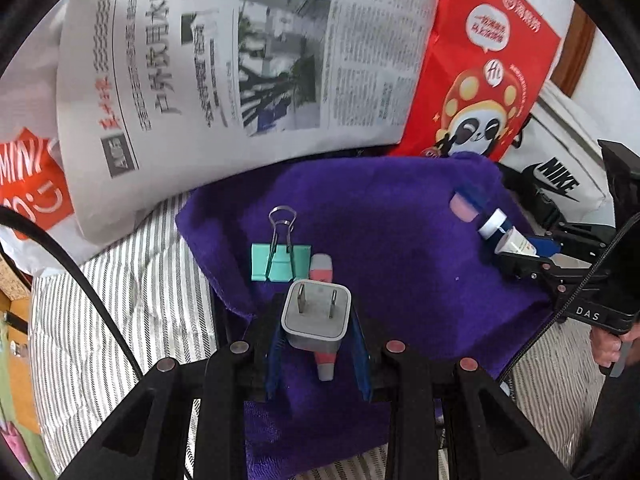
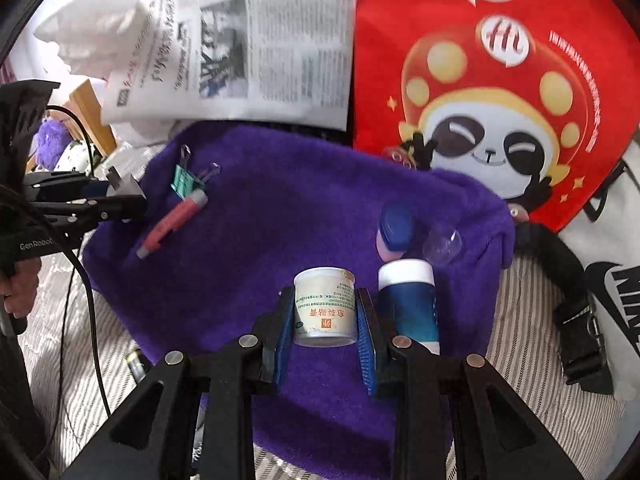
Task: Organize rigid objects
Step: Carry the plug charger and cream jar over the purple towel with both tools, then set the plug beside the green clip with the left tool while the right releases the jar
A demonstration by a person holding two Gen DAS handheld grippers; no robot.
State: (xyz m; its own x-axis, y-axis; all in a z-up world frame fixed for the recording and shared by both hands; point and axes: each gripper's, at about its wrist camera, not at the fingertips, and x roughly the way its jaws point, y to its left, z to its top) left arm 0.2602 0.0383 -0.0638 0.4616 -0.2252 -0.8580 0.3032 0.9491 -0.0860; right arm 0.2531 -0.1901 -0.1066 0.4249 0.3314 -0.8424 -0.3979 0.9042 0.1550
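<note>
On the purple towel [image 1: 392,216], each claw grips one item: left [image 1: 317,322] a charger [image 1: 316,316], right [image 2: 325,312] a jar [image 2: 325,306].

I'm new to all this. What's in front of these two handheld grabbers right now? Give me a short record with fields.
surface: purple towel on a striped sheet
left gripper: shut on white plug adapter
right gripper: shut on small white jar
beside jar: blue bottle with white cap, lying on the towel
left side of towel: green binder clip, pink pen
backdrop: newspaper, red panda bag
</note>
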